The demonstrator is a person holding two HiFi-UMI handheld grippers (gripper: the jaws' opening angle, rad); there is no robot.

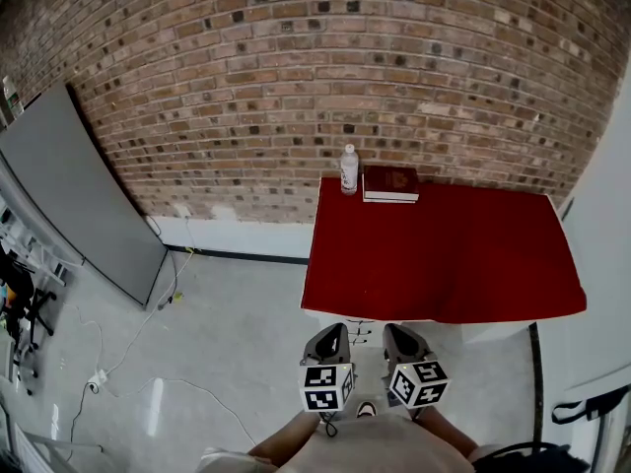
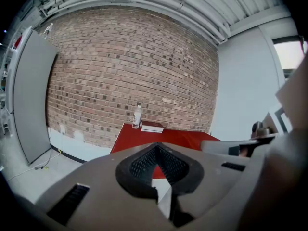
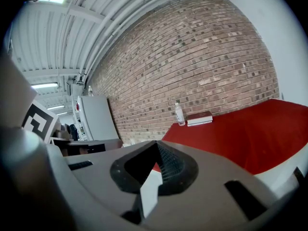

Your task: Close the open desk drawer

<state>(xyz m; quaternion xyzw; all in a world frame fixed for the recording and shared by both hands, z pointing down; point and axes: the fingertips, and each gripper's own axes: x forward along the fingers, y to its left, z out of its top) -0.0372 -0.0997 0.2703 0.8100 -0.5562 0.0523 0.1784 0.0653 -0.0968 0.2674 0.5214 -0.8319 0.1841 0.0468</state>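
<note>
Desk (image 1: 444, 254): long axis parallel to brick wall (image 1: 296, 67). Drawer front cannot be made out. Left gripper (image 1: 333, 333) and right gripper (image 1: 396, 333), near desk front: jaws closed, empty.

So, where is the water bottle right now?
Head view: the water bottle stands at the far left corner of the red desk, just left of the book.
</note>
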